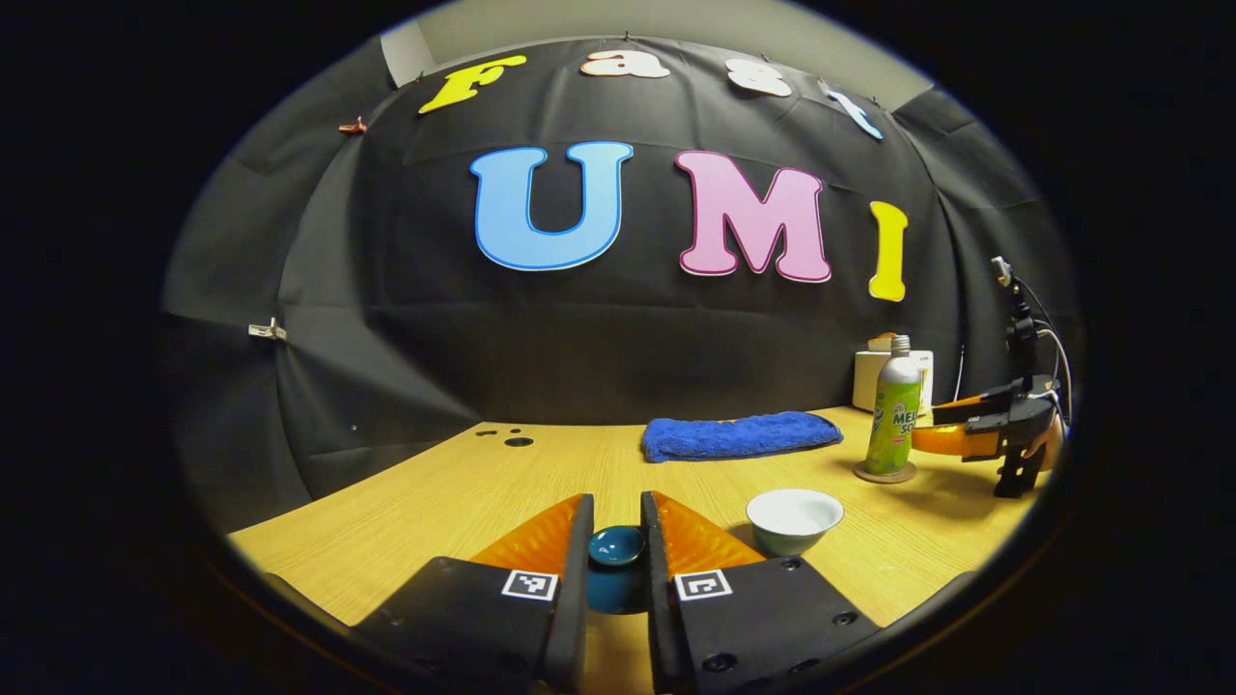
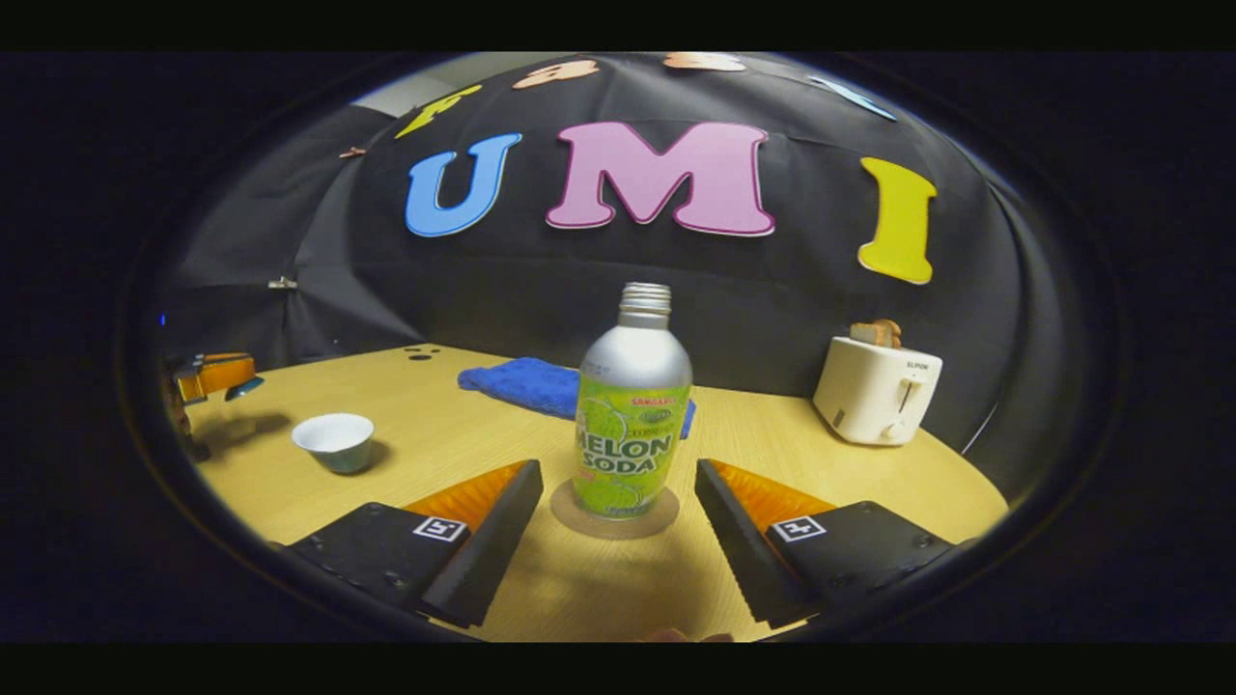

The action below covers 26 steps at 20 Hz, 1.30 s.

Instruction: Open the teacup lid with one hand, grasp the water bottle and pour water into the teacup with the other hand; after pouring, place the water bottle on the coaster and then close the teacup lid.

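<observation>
Left gripper [image 1: 616,545]: pinching the teacup lid [image 1: 617,546] between its two fingers in the left gripper view, both fingers pressing on the lid's edges; held above the table [image 1: 463,492], with the lid's shadow or reflection showing dark just below it.

Teacup lid: dark teal, small and round, turned with its hollow side up; sits at the fingertips, to the left of the teacup. Seen too from the right gripper view, far left edge, as a small dark disc [image 2: 243,387] in the far gripper.

Teacup [image 1: 795,519]: white inside, pale green outside, uncovered, standing on the table just right of the left gripper's right finger, apart from it. In the right gripper view, well to the left of the bottle [image 2: 334,441].

Right gripper [image 2: 618,526]: spread wide, fingers on either side of the water bottle [image 2: 632,417], not touching it; bottle slightly ahead of the fingertips, centred in the gap.

Water bottle: silver top, green label, cap off the threaded neck, upright on the coaster [image 2: 615,516]. In the left gripper view, at the right, beyond the teacup [image 1: 893,410], with the right gripper [image 1: 999,430] just beside it.

Coaster: round, brown, flat on the table under the bottle.

Blue towel [image 1: 739,434]: folded, lying at the back of the table behind the bottle.

Toaster [image 2: 877,388]: cream, at the right rear, bread in its slot.
</observation>
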### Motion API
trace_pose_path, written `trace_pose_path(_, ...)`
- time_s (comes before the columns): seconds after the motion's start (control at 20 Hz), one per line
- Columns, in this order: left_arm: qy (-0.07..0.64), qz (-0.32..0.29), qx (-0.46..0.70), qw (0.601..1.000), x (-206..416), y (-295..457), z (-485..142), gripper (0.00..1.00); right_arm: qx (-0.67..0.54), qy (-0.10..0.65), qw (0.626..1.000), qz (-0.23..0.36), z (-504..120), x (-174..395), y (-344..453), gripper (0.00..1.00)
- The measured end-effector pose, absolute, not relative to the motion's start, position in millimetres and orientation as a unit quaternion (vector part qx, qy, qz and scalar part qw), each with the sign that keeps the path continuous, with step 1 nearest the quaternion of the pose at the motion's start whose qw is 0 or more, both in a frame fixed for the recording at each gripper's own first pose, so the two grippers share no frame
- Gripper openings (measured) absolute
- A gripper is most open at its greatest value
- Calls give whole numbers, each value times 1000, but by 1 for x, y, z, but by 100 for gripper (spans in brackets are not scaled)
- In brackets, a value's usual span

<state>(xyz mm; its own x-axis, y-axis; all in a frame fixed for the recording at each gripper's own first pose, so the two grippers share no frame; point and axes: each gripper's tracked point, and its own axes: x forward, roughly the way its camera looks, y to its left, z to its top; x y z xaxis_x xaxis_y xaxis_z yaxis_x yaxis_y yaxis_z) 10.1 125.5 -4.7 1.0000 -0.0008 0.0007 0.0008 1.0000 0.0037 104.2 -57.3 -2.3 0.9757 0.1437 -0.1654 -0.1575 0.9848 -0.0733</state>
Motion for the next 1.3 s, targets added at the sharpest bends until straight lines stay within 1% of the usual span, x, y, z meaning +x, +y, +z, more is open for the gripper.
trace_pose_path(0.3,-4,0,2,1000,9,119,-3,30,-22,20,998,62,32,57,-66,98)
trace_pose_path(0.4,-2,-14,7,1000,14,95,1,30,-17,16,998,62,31,51,-64,96)
trace_pose_path(0.5,-12,-32,14,999,19,76,17,30,-5,23,997,71,23,46,-57,98)
trace_pose_path(0.65,-12,-64,29,997,35,44,28,30,6,39,996,75,11,47,-53,98)
trace_pose_path(0.8,2,-92,21,996,50,14,21,30,8,43,996,82,11,50,-50,98)
trace_pose_path(1.0,20,-93,23,995,68,-2,8,30,8,28,996,80,15,49,-54,98)
trace_pose_path(1.15,35,-99,27,994,74,-12,0,30,-1,2,997,76,22,51,-57,98)
trace_pose_path(1.3,39,-97,36,994,78,-16,-2,30,0,6,997,71,19,54,-59,99)
